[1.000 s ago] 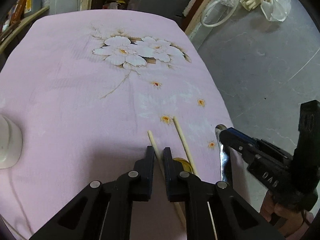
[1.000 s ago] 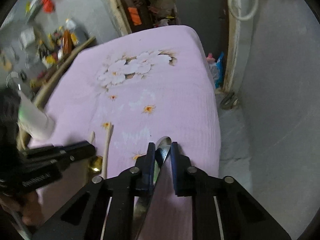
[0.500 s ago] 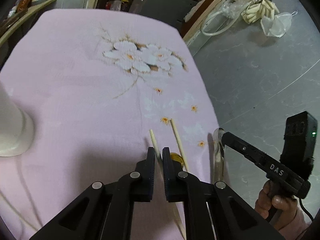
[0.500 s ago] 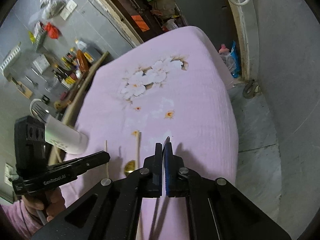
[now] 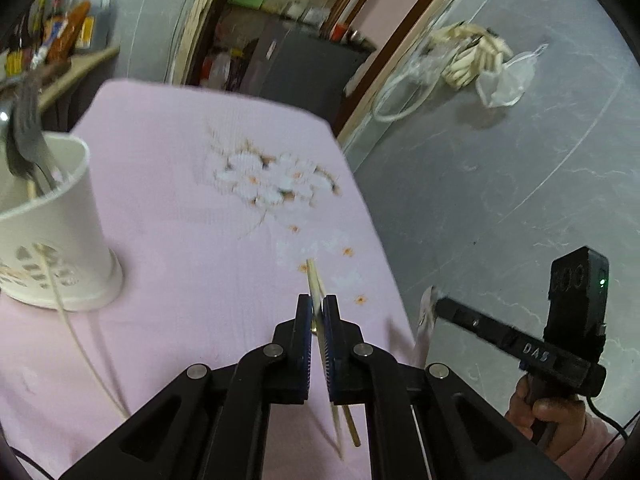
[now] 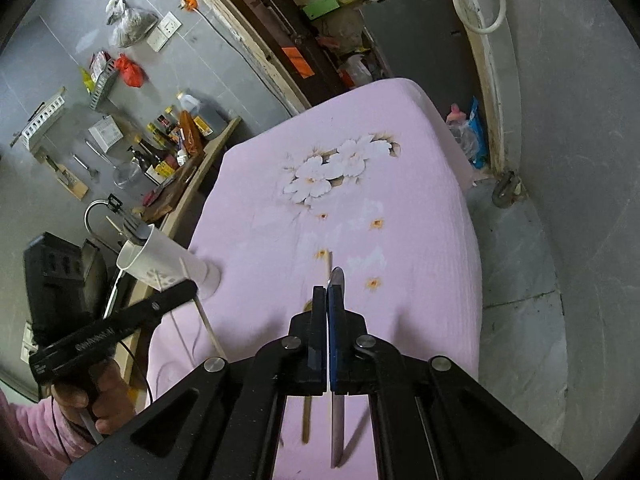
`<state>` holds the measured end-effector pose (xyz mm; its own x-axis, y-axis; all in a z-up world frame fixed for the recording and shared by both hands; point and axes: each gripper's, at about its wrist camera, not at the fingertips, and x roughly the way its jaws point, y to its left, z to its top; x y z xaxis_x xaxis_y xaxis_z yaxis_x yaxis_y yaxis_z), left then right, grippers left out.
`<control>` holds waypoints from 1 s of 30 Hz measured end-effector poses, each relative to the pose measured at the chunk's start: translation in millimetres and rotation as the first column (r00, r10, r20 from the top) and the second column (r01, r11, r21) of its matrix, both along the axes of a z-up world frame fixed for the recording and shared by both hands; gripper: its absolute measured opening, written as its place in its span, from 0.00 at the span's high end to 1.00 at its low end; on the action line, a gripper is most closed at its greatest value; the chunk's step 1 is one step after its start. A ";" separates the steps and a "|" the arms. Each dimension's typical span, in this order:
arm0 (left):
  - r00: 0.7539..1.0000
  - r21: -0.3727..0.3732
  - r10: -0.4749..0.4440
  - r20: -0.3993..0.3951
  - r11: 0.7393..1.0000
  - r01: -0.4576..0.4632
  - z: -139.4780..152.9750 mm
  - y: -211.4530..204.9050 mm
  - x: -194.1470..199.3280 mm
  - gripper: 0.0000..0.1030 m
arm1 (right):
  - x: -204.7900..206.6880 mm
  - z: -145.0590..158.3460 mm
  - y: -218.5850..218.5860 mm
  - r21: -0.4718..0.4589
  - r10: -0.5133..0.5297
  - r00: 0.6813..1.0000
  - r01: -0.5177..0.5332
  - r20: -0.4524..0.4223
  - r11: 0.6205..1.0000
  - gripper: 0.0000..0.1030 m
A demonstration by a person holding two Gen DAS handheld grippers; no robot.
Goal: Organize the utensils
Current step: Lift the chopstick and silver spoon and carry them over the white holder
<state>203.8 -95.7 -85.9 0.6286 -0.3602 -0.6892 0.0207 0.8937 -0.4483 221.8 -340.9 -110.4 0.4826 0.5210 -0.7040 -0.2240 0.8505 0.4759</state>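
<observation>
In the left wrist view, the left gripper (image 5: 318, 312) is clamped on a pale wooden chopstick (image 5: 314, 280), whose tip sticks out past the pads toward 12 o'clock while its length runs back beneath the jaws. A second stick (image 5: 351, 424) shows under the gripper body; whether it is also gripped cannot be told.

At 9 o'clock a white utensil holder (image 5: 60, 232) stands upright on the pink flowered tablecloth (image 5: 180, 208), with a fork (image 5: 24, 136) and other cutlery standing in it.

At 4 o'clock the right gripper (image 5: 434, 300) reaches in from the side, held by a hand (image 5: 548, 408).

In the right wrist view, the right gripper (image 6: 328, 292) is pressed tight on a thin metal utensil (image 6: 337, 276), seen edge-on, its rounded end poking out toward 12 o'clock and its handle trailing back below. A chopstick (image 6: 329, 264) lies on the cloth just beside it. The holder (image 6: 168, 260) sits at 9 o'clock, near the cloth's edge.
</observation>
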 end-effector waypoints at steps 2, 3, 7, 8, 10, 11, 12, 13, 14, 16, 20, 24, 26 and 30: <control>1.000 0.003 0.000 0.027 1.000 0.000 8.0 1.8 -5.3 0.95 | -8.6 9.3 0.7 -0.006 -0.016 1.000 0.016 0.025 1.000 0.99; 0.999 0.011 -0.001 0.044 1.000 0.000 13.3 3.6 -8.5 0.95 | -12.8 14.4 0.8 -0.004 -0.029 0.999 0.029 0.035 1.000 0.99; 0.996 0.020 -0.024 0.081 1.000 0.022 30.1 14.1 -16.0 0.95 | -27.2 29.0 6.3 0.000 -0.071 0.995 0.071 0.075 0.997 0.99; 0.996 0.019 -0.031 0.087 0.999 0.030 33.4 17.5 -16.7 0.95 | -29.3 30.5 8.5 -0.002 -0.076 0.994 0.076 0.082 0.997 0.99; 0.994 0.026 -0.043 0.098 0.999 0.041 39.6 25.1 -18.2 0.95 | -35.0 34.1 14.7 -0.007 -0.088 0.991 0.089 0.096 0.996 0.99; 0.993 0.025 -0.047 0.104 0.999 0.045 42.2 28.4 -18.8 0.95 | -38.2 36.3 18.3 -0.012 -0.095 0.990 0.097 0.106 0.995 0.99; 0.992 0.026 -0.050 0.112 0.999 0.048 45.3 32.9 -19.6 0.95 | -40.5 38.6 21.9 -0.015 -0.098 0.988 0.101 0.116 0.995 0.99; 0.991 0.026 -0.052 0.120 0.998 0.049 48.6 37.0 -22.1 0.95 | -42.9 41.7 26.5 -0.020 -0.101 0.987 0.105 0.126 0.994 0.99; 0.990 0.024 -0.054 0.127 0.998 0.051 52.1 42.7 -22.9 0.95 | -45.5 43.6 28.6 -0.022 -0.103 0.986 0.107 0.133 0.994 0.99; 0.989 0.024 -0.055 0.135 0.998 0.052 55.0 47.9 -23.4 0.95 | -49.7 49.5 35.5 -0.025 -0.111 0.982 0.116 0.151 0.993 0.99; 0.988 0.016 -0.062 0.143 0.998 0.060 58.2 65.5 -28.6 0.95 | -55.9 57.6 46.6 -0.019 -0.117 0.979 0.122 0.166 0.992 0.99; 0.987 0.002 -0.056 0.147 0.998 0.057 59.5 77.9 -30.6 0.95 | -60.9 66.2 58.8 -0.021 -0.123 0.973 0.130 0.193 0.991 0.99; 0.986 -0.004 -0.051 0.156 0.999 0.052 61.6 83.6 -32.8 0.95 | -63.3 71.3 64.3 -0.019 -0.124 0.970 0.131 0.208 0.991 0.99; 0.984 -0.019 -0.024 0.179 0.999 0.028 71.8 98.0 -36.4 0.95 | -67.5 91.2 80.5 -0.028 -0.108 0.959 0.120 0.260 0.992 0.99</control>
<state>167.4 2.3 -14.1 0.7313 -0.3915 -0.5585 0.1253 0.8821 -0.4542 154.3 -260.4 -19.2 0.7050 0.4240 -0.5685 -0.2347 0.8959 0.3771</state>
